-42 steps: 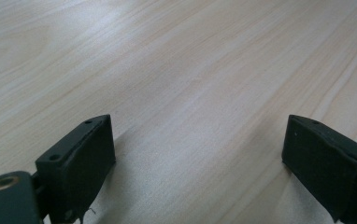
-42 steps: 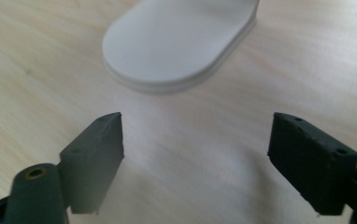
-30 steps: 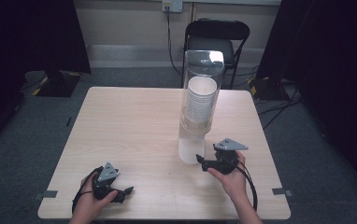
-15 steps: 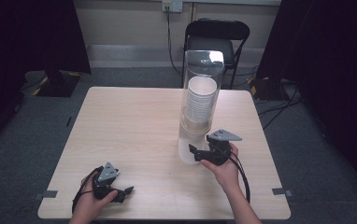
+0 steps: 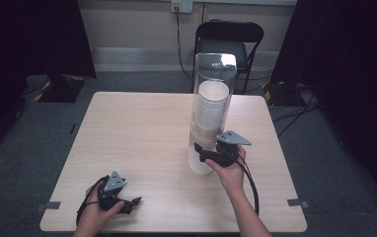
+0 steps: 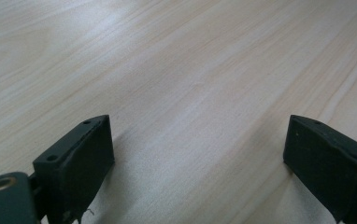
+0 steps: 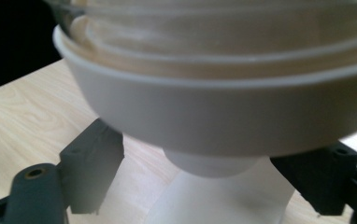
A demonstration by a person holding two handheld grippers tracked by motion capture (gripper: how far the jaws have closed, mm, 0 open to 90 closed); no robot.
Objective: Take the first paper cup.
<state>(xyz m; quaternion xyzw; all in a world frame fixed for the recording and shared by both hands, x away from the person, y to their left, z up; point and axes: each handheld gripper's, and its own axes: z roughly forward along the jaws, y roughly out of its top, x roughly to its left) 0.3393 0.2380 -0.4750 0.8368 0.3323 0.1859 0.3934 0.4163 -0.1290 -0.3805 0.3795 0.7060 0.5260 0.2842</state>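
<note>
Right hand-held gripper (image 5: 202, 151) now up against cup dispenser (image 5: 211, 113) base, jaws wide but narrowing around the lowest cup (image 7: 214, 116), nothing gripped yet.

The right gripper (image 5: 199, 152) moves from beside the dispenser's (image 5: 212, 108) base in to it; its jaws, just closing slightly, now flank the stem.

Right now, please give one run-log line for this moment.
right gripper: jaws open around dispenser base, closing | left gripper: open, on table
</note>
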